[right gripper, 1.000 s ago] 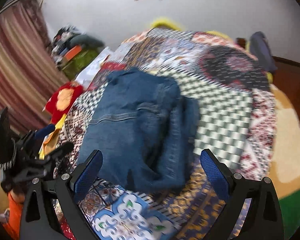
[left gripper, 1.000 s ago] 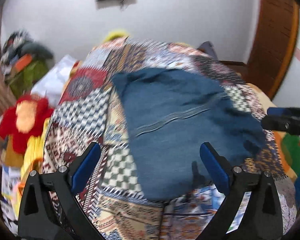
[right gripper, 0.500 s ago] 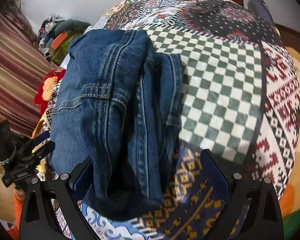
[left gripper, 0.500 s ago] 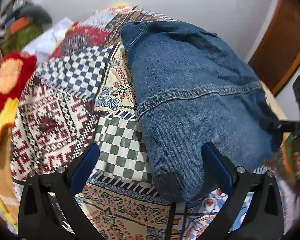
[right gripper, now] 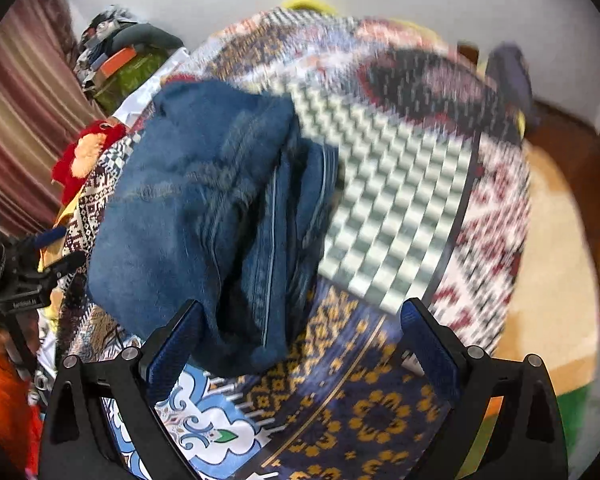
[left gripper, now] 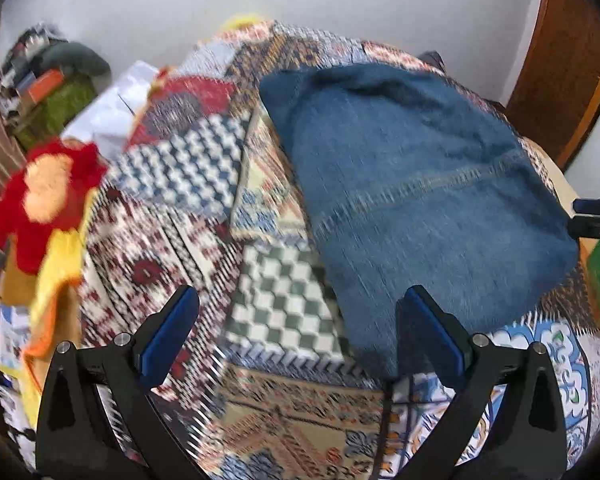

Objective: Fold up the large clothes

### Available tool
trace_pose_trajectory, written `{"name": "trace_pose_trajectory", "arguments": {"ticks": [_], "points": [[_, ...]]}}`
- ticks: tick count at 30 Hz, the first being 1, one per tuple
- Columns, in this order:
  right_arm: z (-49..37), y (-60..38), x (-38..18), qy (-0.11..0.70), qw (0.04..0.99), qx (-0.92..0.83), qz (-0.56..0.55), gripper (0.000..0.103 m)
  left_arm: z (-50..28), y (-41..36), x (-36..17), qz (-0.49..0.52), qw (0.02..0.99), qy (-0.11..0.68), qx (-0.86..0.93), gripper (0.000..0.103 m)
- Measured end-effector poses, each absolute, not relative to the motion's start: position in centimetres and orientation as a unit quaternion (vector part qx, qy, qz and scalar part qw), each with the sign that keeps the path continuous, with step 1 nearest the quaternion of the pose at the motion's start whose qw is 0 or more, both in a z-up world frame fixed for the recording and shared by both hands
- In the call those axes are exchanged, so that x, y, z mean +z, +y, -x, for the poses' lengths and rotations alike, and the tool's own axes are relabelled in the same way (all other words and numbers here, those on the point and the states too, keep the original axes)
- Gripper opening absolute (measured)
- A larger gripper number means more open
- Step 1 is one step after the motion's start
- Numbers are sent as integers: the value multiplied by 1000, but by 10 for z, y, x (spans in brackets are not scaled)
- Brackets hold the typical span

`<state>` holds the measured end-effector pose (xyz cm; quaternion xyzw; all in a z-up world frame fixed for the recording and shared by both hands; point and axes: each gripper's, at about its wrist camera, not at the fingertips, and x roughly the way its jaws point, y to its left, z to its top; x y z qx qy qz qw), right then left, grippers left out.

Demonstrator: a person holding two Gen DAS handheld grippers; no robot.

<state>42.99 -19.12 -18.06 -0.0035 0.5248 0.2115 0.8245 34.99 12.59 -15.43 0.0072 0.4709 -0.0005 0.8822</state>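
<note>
A folded blue denim garment (left gripper: pixel 412 184) lies on a patchwork bedspread (left gripper: pixel 180 216); in the right wrist view the denim garment (right gripper: pixel 204 208) shows stacked folds with seams toward its right edge. My left gripper (left gripper: pixel 298 328) is open above the bedspread, its right finger just in front of the denim's near edge. My right gripper (right gripper: pixel 300 336) is open too, with the denim's near corner between and beyond its fingers, nothing gripped. Each view shows the other gripper at the edge: right gripper (left gripper: pixel 596 216), left gripper (right gripper: pixel 28 272).
A red and yellow plush toy (left gripper: pixel 44 192) lies at the bed's left side. Piled clothes and boxes (left gripper: pixel 48 84) stand by the white wall. A wooden door (left gripper: pixel 560 64) is at the right, striped curtains (right gripper: pixel 16 120) at the left. Tan floor (right gripper: pixel 556 264) lies beyond the bed.
Both grippers have pulled back and up from the denim after being low and close to it half a second ago. The views are blurred by motion. The garment stays folded on the bed.
</note>
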Motion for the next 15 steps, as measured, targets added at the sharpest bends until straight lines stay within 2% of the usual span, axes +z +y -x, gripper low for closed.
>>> {"name": "trace_pose_trajectory", "arguments": {"ticks": [8, 15], "points": [[-469, -164, -150, 488, 840, 237, -14, 98, -401, 118, -128, -18, 899, 436, -29, 103], [-527, -105, -182, 513, 817, 263, -12, 98, -482, 110, -143, -15, 885, 461, -68, 103]]}}
